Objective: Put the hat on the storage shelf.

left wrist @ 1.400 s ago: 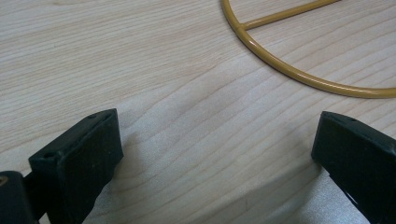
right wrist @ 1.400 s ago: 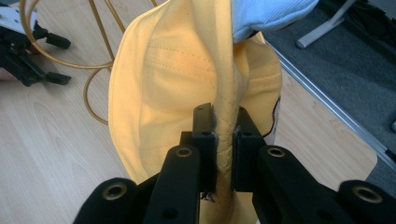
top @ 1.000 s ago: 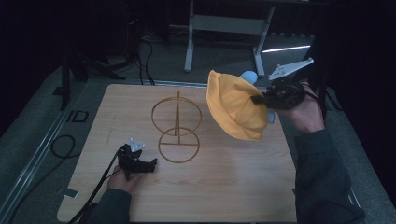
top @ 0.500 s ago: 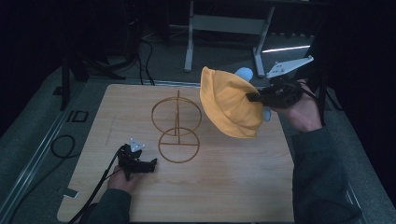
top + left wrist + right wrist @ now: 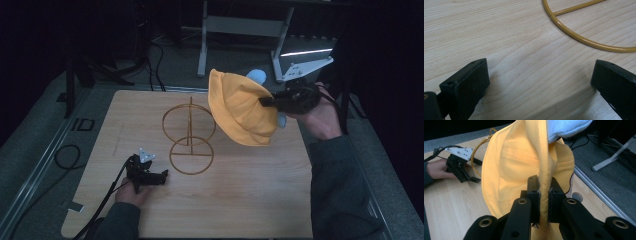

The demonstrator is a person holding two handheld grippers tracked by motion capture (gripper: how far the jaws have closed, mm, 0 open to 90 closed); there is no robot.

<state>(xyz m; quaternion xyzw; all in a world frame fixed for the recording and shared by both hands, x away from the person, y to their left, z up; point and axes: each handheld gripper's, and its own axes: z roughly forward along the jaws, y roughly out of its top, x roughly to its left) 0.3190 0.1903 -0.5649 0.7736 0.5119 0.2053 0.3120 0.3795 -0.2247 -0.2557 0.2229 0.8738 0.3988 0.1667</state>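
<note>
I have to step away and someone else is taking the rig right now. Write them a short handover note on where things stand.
Right tool: shut on the brim of the yellow hat, held in the air over the table's far right part, beside the wire stand.
Left tool: open, holding nothing, resting low on the table near the stand's base ring.
Something light blue shows behind the hat; I cannot tell what it is.
Done: hat picked up.
Left: probably setting the hat on the stand, then releasing it.
</note>
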